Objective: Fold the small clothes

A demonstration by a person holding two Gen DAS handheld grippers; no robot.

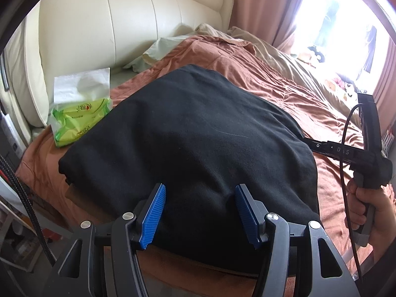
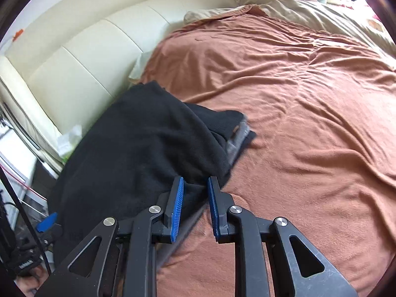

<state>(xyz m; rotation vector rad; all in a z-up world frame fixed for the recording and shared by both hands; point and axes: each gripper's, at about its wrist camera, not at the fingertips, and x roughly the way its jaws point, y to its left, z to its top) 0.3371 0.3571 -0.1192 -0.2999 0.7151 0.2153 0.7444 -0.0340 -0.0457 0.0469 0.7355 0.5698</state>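
A black garment (image 1: pixel 188 148) lies folded in a thick pile on the orange-brown bedspread (image 1: pixel 309 104). My left gripper (image 1: pixel 200 195) is open, its blue pads straddling the garment's near edge without gripping it. In the right wrist view the same garment (image 2: pixel 138 143) lies at the left, with grey layers showing at its right edge. My right gripper (image 2: pixel 195 188) is open, with the pads a narrow gap apart at the garment's near right corner; cloth lies between them. The right gripper's body (image 1: pixel 366 158) shows at the right of the left wrist view, held in a hand.
A cream padded headboard (image 1: pixel 111 24) runs along the far side. A green and white tissue pack (image 1: pixel 79 113) lies left of the garment. A pale pillow (image 1: pixel 158 52) and beige sheet (image 2: pixel 309 7) lie beyond. Pink curtains (image 1: pixel 267 5) and a bright window stand at the right.
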